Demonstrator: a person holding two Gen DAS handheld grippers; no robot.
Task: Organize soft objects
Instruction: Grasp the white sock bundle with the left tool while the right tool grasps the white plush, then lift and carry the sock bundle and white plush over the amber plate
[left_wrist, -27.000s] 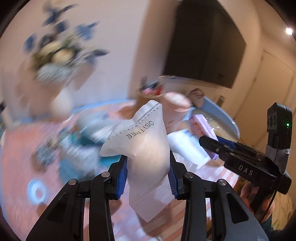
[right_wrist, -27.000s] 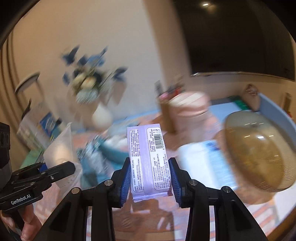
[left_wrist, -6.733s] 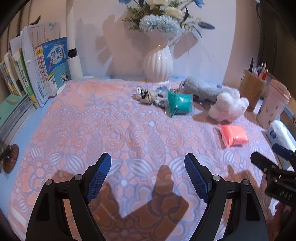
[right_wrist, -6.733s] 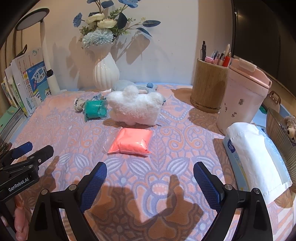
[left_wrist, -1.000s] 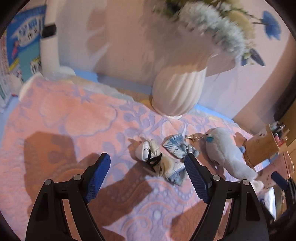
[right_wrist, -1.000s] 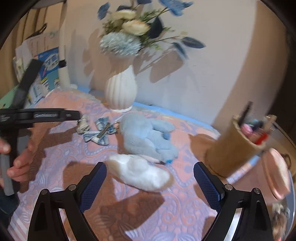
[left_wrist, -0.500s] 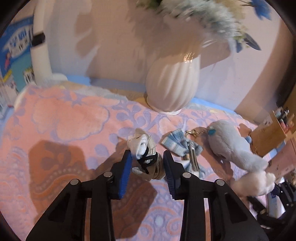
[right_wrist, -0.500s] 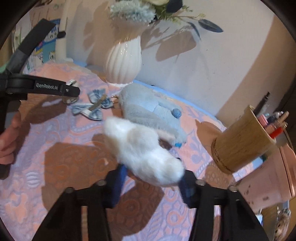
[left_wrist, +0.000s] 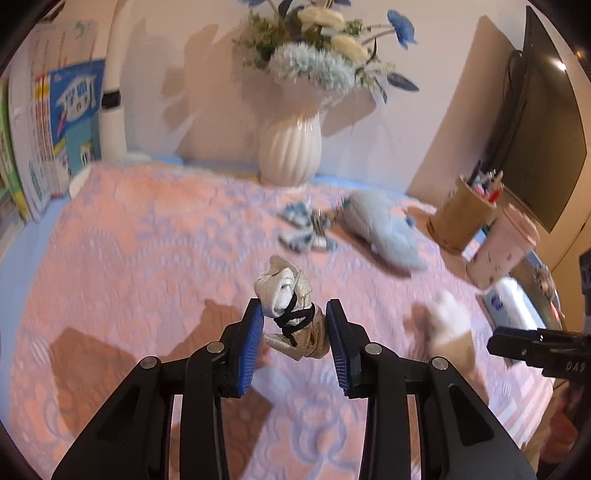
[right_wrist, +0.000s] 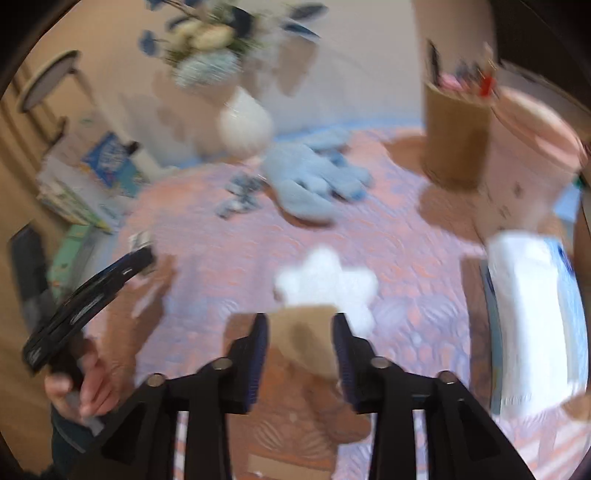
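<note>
The tabletop (left_wrist: 110, 258) has a pink cloth. A blue soft toy (left_wrist: 384, 232) lies near the white vase (left_wrist: 290, 147). The right hand-held gripper (right_wrist: 300, 343) is opening around a blurry white fluffy toy (right_wrist: 328, 280). The left hand-held gripper (left_wrist: 293, 332) squeezes a small tied bundle (left_wrist: 291, 314).

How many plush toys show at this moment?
2. The white plush toy sits between the right gripper fingers, whose jaws are opening; the blue plush toy lies on the blanket near the vase. Others may be out of view.
</note>
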